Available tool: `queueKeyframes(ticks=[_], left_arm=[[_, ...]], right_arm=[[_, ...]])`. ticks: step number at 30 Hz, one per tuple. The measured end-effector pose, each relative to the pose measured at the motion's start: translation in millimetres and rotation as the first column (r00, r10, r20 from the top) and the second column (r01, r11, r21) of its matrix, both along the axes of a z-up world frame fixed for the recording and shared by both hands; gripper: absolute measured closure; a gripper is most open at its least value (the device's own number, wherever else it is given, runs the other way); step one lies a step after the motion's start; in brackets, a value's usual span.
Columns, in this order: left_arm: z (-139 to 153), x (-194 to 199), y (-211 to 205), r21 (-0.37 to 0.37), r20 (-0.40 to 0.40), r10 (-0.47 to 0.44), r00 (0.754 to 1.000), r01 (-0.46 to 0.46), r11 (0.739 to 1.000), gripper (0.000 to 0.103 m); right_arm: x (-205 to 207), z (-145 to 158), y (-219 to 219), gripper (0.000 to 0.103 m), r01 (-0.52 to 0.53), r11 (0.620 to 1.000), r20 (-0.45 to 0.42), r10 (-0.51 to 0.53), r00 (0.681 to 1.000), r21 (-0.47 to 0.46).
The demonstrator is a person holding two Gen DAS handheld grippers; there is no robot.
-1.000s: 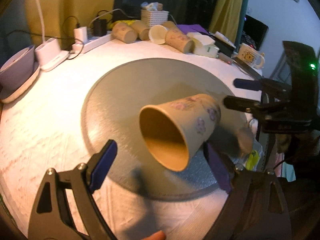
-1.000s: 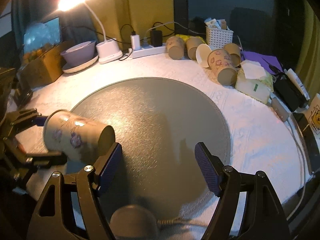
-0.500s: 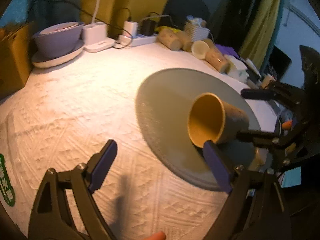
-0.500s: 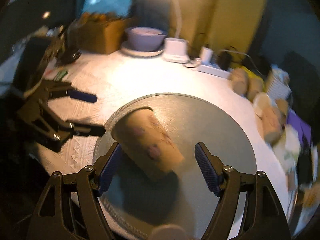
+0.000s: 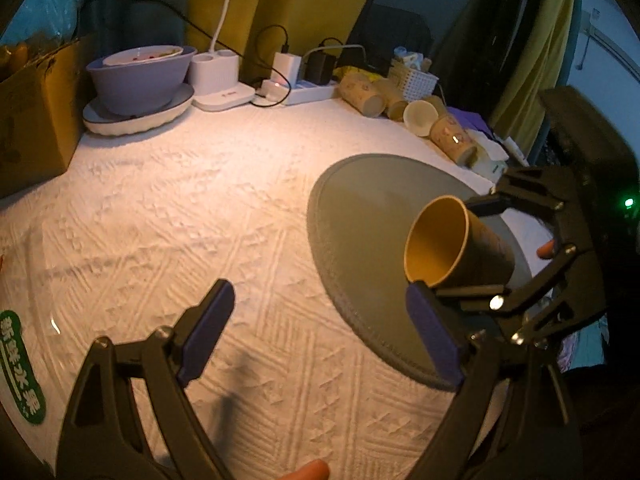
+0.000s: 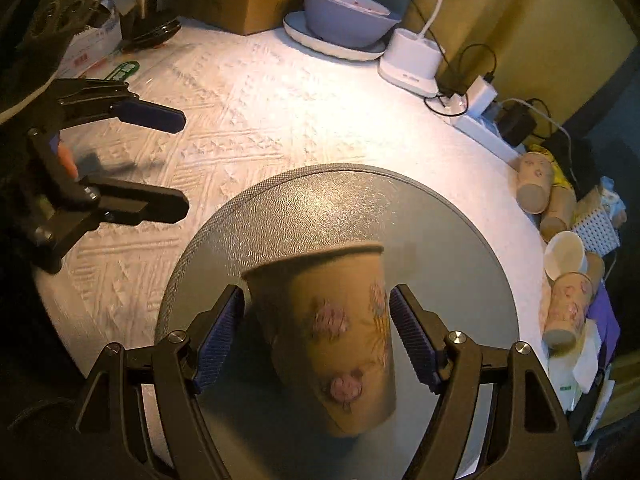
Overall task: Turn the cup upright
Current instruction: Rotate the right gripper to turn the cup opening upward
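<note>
A tan paper cup with pink flowers (image 6: pixel 332 332) lies on its side on the round grey mat (image 6: pixel 320 208), its mouth pointing away from the right wrist camera. My right gripper (image 6: pixel 316 336) stands around the cup's body, the pads close to its sides; I cannot tell whether they press it. In the left wrist view the cup (image 5: pixel 452 248) shows its open mouth, with the right gripper (image 5: pixel 476 248) around it. My left gripper (image 5: pixel 320 332) is open and empty, left of the mat over the white cloth; it also shows in the right wrist view (image 6: pixel 176 160).
Several more paper cups (image 5: pixel 372 94) lie at the table's back beside a white basket (image 5: pixel 414 80). A purple bowl on a plate (image 5: pixel 138 80), a lamp base (image 5: pixel 218 80), a power strip (image 5: pixel 308 88) and a cardboard box (image 5: pixel 32 112) stand along the back left.
My right gripper has swung around behind the cup and closed in on its sides. My left gripper has drawn back to the left, off the mat.
</note>
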State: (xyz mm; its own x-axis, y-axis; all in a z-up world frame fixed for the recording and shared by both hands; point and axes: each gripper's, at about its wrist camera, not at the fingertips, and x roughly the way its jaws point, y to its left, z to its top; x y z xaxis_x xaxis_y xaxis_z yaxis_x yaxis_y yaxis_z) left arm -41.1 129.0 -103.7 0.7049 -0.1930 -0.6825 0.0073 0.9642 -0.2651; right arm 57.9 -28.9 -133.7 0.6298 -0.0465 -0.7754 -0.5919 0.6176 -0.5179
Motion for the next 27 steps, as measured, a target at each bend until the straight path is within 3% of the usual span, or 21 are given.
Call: queueKeyframes(ticks=[4, 9, 14, 18, 27], left_arm=[[0.5, 1.9, 0.2, -0.009, 0.001, 0.002, 1.000, -0.002, 1.000, 0.014], [0.9, 7.5, -1.0, -0.013, 0.000, 0.009, 1.000, -0.009, 1.000, 0.014], [4.4, 16.6, -8.7, -0.007, 0.004, 0.003, 1.000, -0.003, 1.000, 0.014], [6.2, 24.9, -14.6, -0.002, -0.004, -0.009, 1.000, 0.009, 1.000, 0.014], [11.1, 42.8, -27.5, -0.004, -0.004, -0.016, 1.000, 0.016, 1.000, 0.014]], right_arm=[[9.7, -6.4, 1.6, 0.025, 0.010, 0.999, -0.055, -0.012, 0.998, -0.032], [17.1, 2.6, -7.1, 0.032, 0.026, 0.999, -0.093, -0.023, 0.995, 0.030], [23.1, 24.8, -23.1, 0.032, 0.067, 0.984, -0.030, -0.063, 0.998, 0.164], [30.8, 41.9, -40.9, 0.032, 0.101, 0.948, 0.030, -0.115, 0.993, 0.301], [39.1, 52.9, -80.1, 0.033, 0.160, 0.878, 0.126, -0.240, 0.962, 0.450]])
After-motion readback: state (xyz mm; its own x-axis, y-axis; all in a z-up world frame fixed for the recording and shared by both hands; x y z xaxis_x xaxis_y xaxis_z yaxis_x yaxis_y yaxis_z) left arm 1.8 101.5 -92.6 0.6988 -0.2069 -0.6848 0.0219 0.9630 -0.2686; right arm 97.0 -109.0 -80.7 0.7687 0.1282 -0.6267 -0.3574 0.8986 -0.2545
